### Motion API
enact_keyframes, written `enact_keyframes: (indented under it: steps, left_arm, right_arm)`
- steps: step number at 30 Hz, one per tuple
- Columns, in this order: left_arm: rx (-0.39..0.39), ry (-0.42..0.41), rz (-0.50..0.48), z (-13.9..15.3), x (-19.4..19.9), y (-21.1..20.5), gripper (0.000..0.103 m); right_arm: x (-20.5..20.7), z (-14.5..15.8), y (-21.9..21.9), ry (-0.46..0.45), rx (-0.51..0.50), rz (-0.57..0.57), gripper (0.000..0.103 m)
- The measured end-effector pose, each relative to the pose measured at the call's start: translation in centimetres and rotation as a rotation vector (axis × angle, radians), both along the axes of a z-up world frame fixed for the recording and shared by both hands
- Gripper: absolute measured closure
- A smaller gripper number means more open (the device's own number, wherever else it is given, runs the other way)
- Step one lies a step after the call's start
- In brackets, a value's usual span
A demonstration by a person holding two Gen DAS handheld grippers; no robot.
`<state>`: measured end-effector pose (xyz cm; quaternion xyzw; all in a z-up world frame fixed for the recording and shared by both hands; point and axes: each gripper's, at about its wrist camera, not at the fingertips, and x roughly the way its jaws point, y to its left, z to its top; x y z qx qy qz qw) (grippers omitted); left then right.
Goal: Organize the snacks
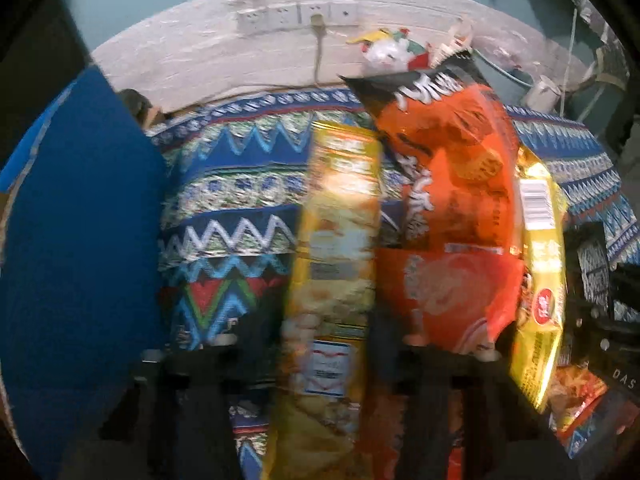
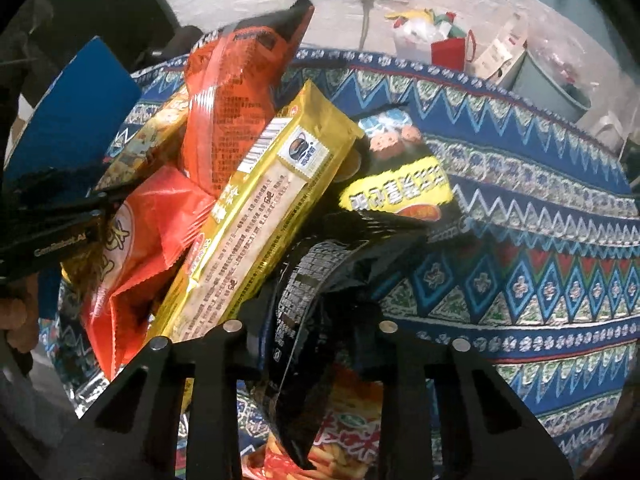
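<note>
The left claw point(image 1: 320, 344) pinches a yellow snack bag point(image 1: 336, 240) between its fingers; the right claw point(image 2: 308, 332) pinches a black packet point(image 2: 320, 280).

Dim indoor light, glare on the shiny wrappers; left view motion-blurred, right sharper, both bent and black-cornered by fisheye

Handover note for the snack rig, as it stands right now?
Left gripper: jaws shut on the yellow chip bag, held upright.
Right gripper: jaws shut on the black snack bag.
Other snacks: orange bag, gold packet and small red pack lean in a loose heap between the grippers on the patterned cloth. Blue box stands at the left.
Done: two bags gripped.
Left: place both, then sort the heap.
</note>
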<state>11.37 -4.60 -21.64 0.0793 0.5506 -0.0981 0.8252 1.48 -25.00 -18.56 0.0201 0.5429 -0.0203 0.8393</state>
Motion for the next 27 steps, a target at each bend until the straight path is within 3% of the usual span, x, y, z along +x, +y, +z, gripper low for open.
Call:
enact_keyframes:
  steps: [9,27]
  left_arm:
    - [0.05,-0.086,0.002,1.6,-1.7,-0.3,0.072]
    - [-0.019,-0.237,0.003,8.7,-5.3,0.5,0.072]
  right_arm:
    - [-1.1,2.3,0.0,-0.086,-0.094,-0.01,0.08]
    - [-2.9,8.7,0.8,-0.256,-0.119,-0.043,0.08]
